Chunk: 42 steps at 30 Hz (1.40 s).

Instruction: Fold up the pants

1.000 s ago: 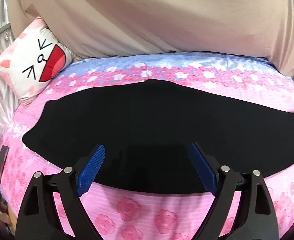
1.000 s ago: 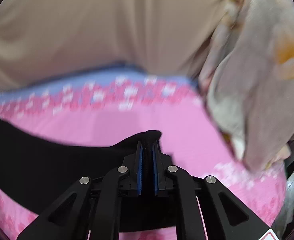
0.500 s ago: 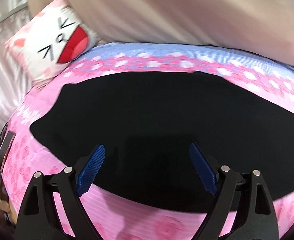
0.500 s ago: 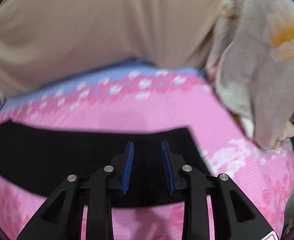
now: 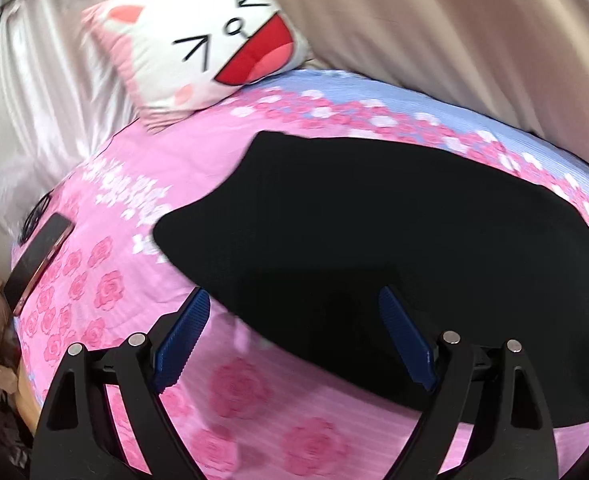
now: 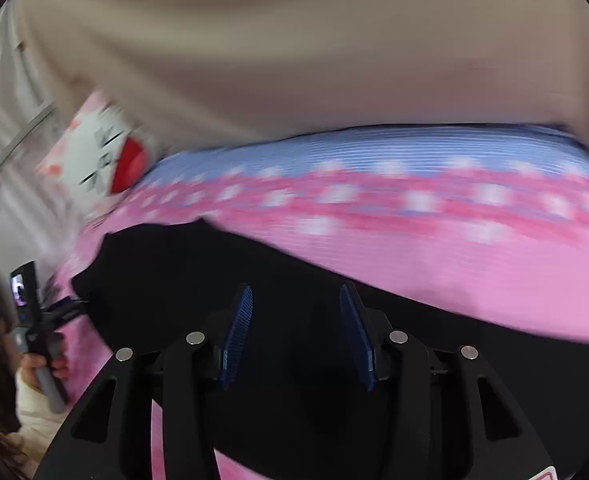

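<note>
Black pants (image 5: pixel 374 232) lie flat across a pink rose-patterned bedspread (image 5: pixel 166 160); they also fill the lower part of the blurred right wrist view (image 6: pixel 214 276). My left gripper (image 5: pixel 294 336) is wide open and empty, hovering over the pants' near edge, close to their left end. My right gripper (image 6: pixel 296 334) is open and empty above the black cloth. The other gripper held in a hand (image 6: pixel 38 320) shows at the far left of the right wrist view.
A white and pink cat-face pillow (image 5: pixel 206 44) leans at the bed's far left corner, also in the right wrist view (image 6: pixel 106 160). A phone (image 5: pixel 38 260) lies at the bed's left edge. A beige curtain (image 5: pixel 454 32) hangs behind the bed.
My right gripper opened and let go of the pants end, then swung left. My left gripper stayed open and turned left toward the pillow end of the pants.
</note>
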Available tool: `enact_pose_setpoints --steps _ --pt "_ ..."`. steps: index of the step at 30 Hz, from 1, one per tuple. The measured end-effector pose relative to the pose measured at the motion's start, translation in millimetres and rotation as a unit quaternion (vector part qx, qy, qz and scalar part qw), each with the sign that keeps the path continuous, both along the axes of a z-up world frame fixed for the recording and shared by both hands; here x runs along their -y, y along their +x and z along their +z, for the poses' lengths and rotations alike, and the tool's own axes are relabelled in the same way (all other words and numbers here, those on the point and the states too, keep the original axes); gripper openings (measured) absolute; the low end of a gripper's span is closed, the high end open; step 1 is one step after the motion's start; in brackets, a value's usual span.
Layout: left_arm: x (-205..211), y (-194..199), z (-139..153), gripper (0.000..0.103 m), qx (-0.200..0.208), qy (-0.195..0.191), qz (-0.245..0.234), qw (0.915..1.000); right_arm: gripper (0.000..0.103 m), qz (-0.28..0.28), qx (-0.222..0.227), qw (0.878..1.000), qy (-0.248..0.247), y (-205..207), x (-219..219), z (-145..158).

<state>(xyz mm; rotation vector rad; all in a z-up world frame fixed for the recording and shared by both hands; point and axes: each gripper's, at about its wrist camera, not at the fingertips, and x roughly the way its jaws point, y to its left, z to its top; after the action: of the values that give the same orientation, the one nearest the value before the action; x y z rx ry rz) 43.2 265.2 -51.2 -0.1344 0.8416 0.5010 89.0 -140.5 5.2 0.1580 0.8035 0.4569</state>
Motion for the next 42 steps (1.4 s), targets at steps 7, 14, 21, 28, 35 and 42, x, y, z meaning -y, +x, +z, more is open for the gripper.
enact_pose_setpoints --steps 7,14,21,28,35,42 --pt "-31.4 -10.9 -15.5 0.085 -0.007 -0.013 0.007 0.9999 0.051 0.1 -0.055 0.992 -0.052 110.2 -155.2 -34.3" --pt "-39.8 -6.8 -25.3 0.09 0.0 -0.035 0.002 0.9994 0.003 0.094 0.001 0.988 -0.126 129.9 -203.4 -36.2" --pt "-37.8 -2.2 -23.9 0.092 -0.002 -0.018 0.001 0.9998 0.008 0.064 0.026 0.992 -0.108 119.7 -198.1 -27.7" --pt "-19.2 1.0 -16.7 0.091 -0.008 0.036 0.0 0.9993 0.0 0.115 -0.01 0.985 -0.131 111.0 -232.2 -63.3" --pt "2.3 -4.6 5.1 0.091 0.002 0.058 -0.016 0.9982 0.009 0.079 0.004 0.995 -0.061 102.6 -212.2 -35.3" --pt "50.9 3.1 20.5 0.091 0.012 0.067 -0.064 0.9956 0.009 -0.006 0.015 0.996 -0.092 29.1 -103.5 -42.4"
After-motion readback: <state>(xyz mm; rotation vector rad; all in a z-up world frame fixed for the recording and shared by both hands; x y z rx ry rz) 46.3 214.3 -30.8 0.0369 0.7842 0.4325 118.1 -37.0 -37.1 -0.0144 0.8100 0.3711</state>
